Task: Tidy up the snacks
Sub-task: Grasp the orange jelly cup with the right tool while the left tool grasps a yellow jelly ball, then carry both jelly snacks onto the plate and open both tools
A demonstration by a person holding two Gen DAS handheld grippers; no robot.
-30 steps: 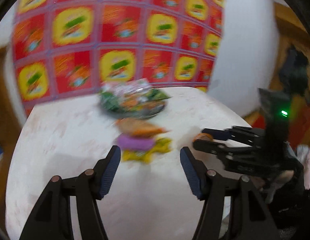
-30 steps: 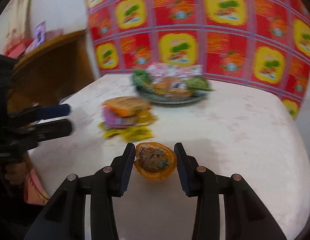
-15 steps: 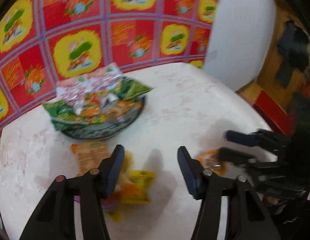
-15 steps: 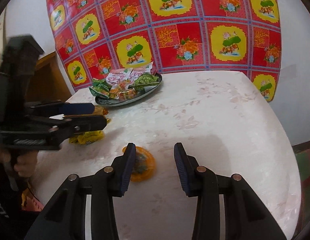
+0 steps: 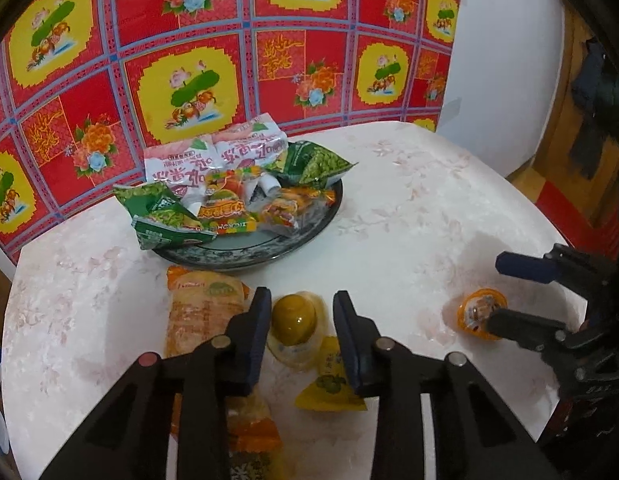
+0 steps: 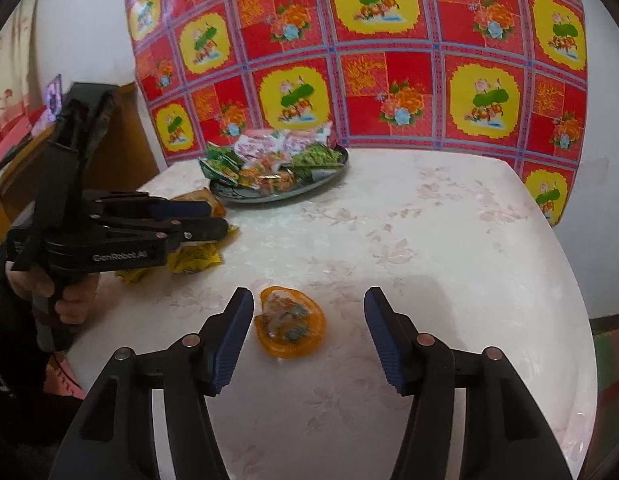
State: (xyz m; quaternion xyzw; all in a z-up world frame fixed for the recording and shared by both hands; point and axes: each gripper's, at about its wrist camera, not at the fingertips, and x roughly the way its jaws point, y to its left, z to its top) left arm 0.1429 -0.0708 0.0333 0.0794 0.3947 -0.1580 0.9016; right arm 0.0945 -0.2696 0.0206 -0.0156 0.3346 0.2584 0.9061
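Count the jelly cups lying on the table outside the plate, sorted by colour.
Orange jelly cup: 1
Yellow jelly cup: 1
Total: 2

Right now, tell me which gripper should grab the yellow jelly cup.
Left. The left gripper already has its fingers either side of the yellow jelly cup, open around it. The right gripper sits open over the orange jelly cup, farther away.
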